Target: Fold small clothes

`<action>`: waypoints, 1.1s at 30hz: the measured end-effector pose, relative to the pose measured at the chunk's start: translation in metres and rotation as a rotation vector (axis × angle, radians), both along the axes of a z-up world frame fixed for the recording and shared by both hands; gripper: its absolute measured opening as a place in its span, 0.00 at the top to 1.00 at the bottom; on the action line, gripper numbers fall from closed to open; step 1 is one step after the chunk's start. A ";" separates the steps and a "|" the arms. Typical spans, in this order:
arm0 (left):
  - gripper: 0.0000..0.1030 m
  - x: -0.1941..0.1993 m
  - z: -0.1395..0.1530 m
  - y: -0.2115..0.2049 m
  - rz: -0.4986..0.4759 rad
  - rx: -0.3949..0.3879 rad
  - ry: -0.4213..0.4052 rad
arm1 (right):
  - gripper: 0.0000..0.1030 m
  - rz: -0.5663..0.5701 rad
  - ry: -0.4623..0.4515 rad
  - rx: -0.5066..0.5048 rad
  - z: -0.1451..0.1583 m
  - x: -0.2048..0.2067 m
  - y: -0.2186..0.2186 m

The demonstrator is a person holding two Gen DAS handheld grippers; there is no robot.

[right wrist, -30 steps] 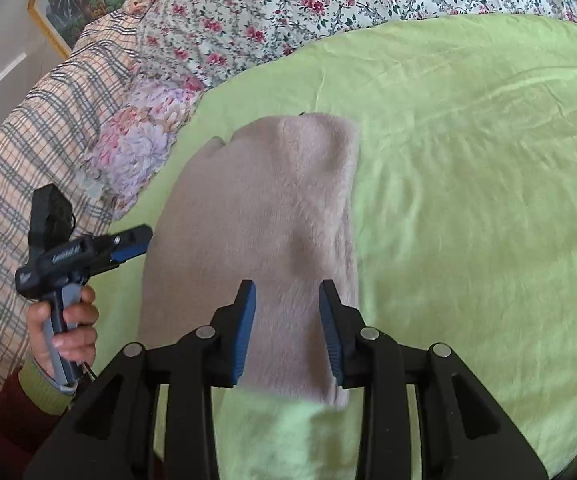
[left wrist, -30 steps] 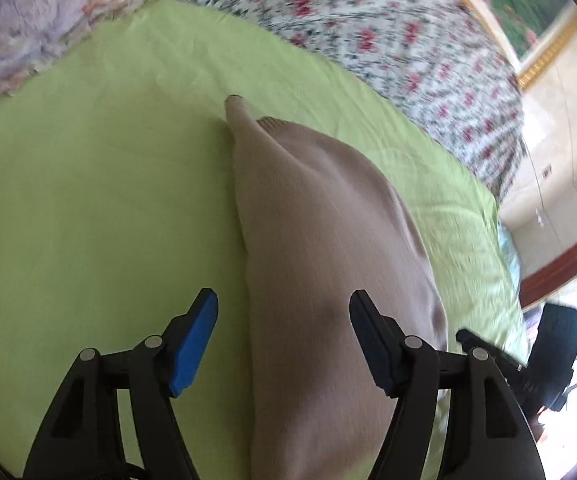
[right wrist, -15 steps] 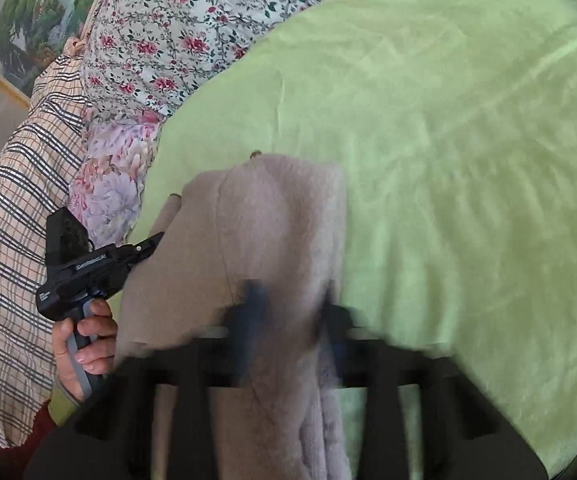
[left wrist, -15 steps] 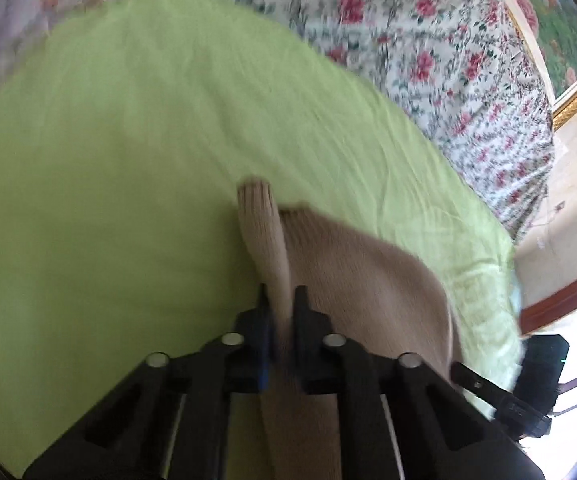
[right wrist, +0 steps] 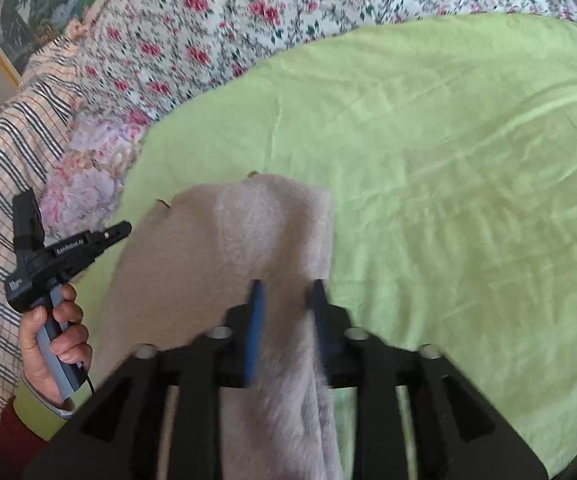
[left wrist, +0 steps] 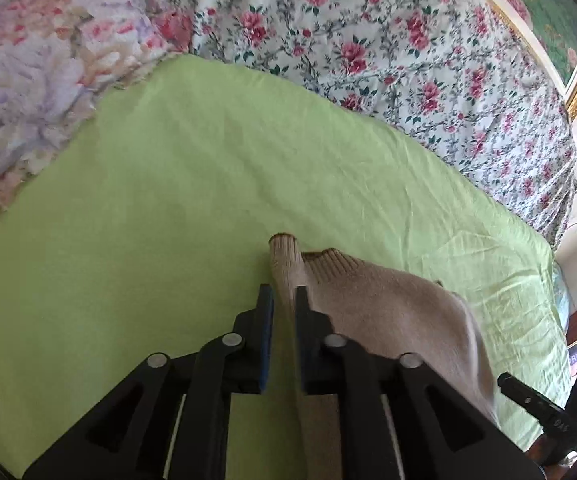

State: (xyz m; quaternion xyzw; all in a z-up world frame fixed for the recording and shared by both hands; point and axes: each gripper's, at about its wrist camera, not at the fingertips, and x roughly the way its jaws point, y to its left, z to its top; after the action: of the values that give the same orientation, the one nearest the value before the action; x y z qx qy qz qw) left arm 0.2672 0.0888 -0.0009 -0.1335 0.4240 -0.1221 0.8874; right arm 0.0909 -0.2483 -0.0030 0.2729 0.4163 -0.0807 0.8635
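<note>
The bed [left wrist: 160, 216] carries a green sheet [right wrist: 448, 152], with a floral quilt [left wrist: 368, 40] bunched along its far side. The sweater [right wrist: 216, 248], beige knit, lies on the sheet in front of me, its near portion raised off the surface by both grippers.

Change since one second ago: my left gripper [left wrist: 284, 300] was wide open, straddling the sweater's edge; its jaws are now nearly together, pinching the sleeve [left wrist: 286, 268] just behind the ribbed cuff [left wrist: 284, 242]. The cuff projects forward past the fingertips. My right gripper [right wrist: 284, 292] was half closed over the near end of the sweater; it now clamps a thicker bunch of fabric, jaws narrowed but held apart by the cloth between them. That view is motion-blurred, so contact on the right pad is judged, not confirmed.

The sheet also fills more of both views than before, and the fabric drapes downward from each grip. Judgement: both grasps are complete and the lift is under way.

Meaning for the task: the grasp step is finished; the fold itself is not yet made. The next move calls for carrying the held edge over the part still resting on the sheet, with both grippers level. Risk: the thin sleeve may slip from the left gripper under tension.
</note>
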 end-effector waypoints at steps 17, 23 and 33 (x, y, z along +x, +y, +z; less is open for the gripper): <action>0.29 -0.194 0.012 -0.019 -0.079 0.200 -0.006 | 0.43 0.123 -0.033 -0.065 0.026 -0.083 0.058; 0.22 -0.238 -0.006 -0.025 -0.082 0.294 0.025 | 0.30 0.187 0.027 -0.147 0.019 -0.103 0.088; 0.20 -0.285 -0.017 -0.025 -0.087 0.391 0.020 | 0.19 0.289 0.051 -0.241 0.016 -0.148 0.123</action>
State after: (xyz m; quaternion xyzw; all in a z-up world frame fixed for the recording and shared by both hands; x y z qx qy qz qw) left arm -0.0174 0.0634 -0.0181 0.0587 0.4537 -0.0745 0.8861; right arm -0.0570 -0.1252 0.0128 0.1025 0.4602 -0.0118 0.8818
